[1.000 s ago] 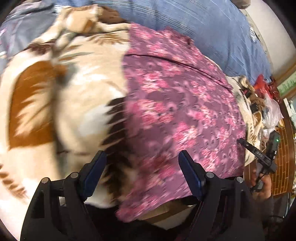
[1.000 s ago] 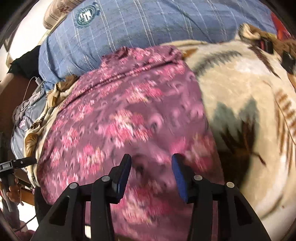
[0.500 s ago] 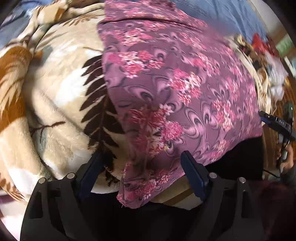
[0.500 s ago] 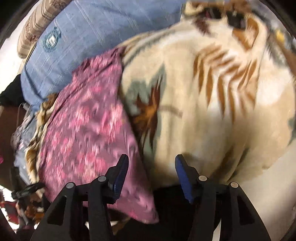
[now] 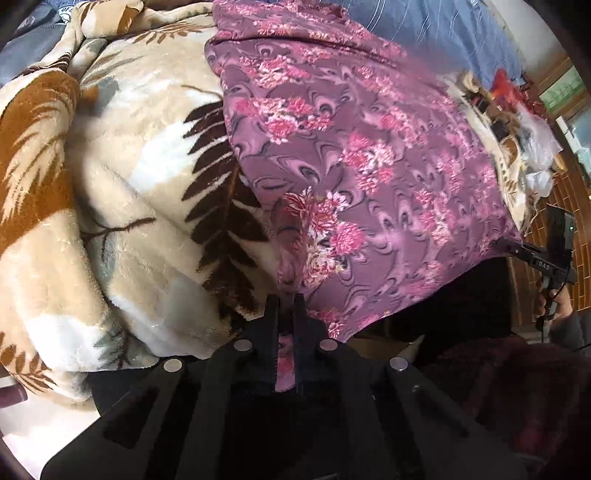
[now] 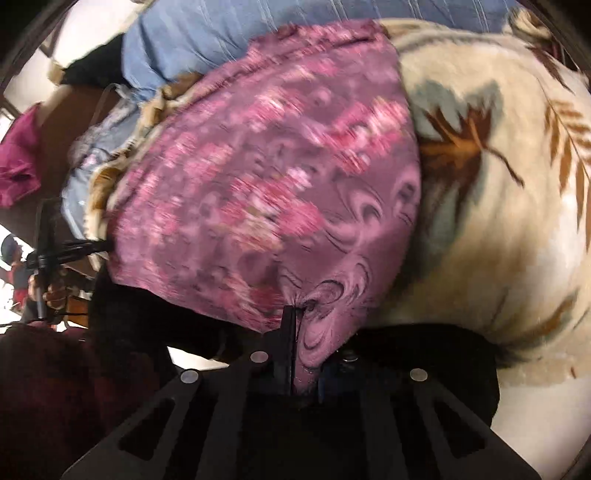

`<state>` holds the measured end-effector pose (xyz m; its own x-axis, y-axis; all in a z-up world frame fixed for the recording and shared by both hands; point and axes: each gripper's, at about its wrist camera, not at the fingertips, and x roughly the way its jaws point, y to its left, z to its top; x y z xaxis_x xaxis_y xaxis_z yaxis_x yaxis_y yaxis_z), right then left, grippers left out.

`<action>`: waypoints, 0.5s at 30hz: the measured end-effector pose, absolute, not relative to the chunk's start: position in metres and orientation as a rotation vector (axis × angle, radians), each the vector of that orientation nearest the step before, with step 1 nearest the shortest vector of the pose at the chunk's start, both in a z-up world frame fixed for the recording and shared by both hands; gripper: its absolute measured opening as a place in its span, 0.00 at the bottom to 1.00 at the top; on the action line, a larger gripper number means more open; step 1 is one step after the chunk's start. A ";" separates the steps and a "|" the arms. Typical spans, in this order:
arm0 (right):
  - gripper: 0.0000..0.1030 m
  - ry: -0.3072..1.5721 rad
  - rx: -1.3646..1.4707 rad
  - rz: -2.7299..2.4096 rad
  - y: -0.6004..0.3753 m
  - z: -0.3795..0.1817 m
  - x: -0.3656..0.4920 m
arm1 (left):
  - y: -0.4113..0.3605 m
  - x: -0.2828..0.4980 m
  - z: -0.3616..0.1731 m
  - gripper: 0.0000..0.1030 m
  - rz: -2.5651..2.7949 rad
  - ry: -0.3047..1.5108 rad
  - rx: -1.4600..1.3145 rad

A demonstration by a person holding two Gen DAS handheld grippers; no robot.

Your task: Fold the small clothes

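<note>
Purple floral garment (image 5: 362, 158) lies spread over the cream leaf-print blanket (image 5: 122, 192) on the bed, its near hem hanging off the bed's near edge. Left tool (image 5: 286, 301) is clamped on one near corner of the cloth, right tool (image 6: 295, 314) clamped on the other. Blue striped bedding (image 6: 207, 33) runs along the far edge. Brick-patterned floor (image 5: 554, 206) shows beyond the bed.

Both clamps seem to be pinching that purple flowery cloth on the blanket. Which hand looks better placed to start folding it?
Probably neither alone. The left gripper and the right gripper are each shut on a near corner of the purple garment, which lies on the leaf-pattern blanket. Both seem equally ready to lift together.
</note>
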<state>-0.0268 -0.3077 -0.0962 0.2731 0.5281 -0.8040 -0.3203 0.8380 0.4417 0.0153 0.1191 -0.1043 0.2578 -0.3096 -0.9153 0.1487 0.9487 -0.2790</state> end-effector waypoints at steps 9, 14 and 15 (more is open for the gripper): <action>0.12 1.173 0.293 0.530 -0.306 -0.100 -0.017 | 0.099 0.003 -0.129 0.56 -0.413 1.356 -0.065; 0.08 1.186 0.303 0.510 -0.316 -0.106 -0.020 | 0.105 0.005 -0.140 0.11 -0.373 1.391 -0.089; 0.08 1.160 0.286 0.523 -0.315 -0.102 -0.024 | 0.108 0.004 -0.141 0.04 -0.374 1.402 -0.100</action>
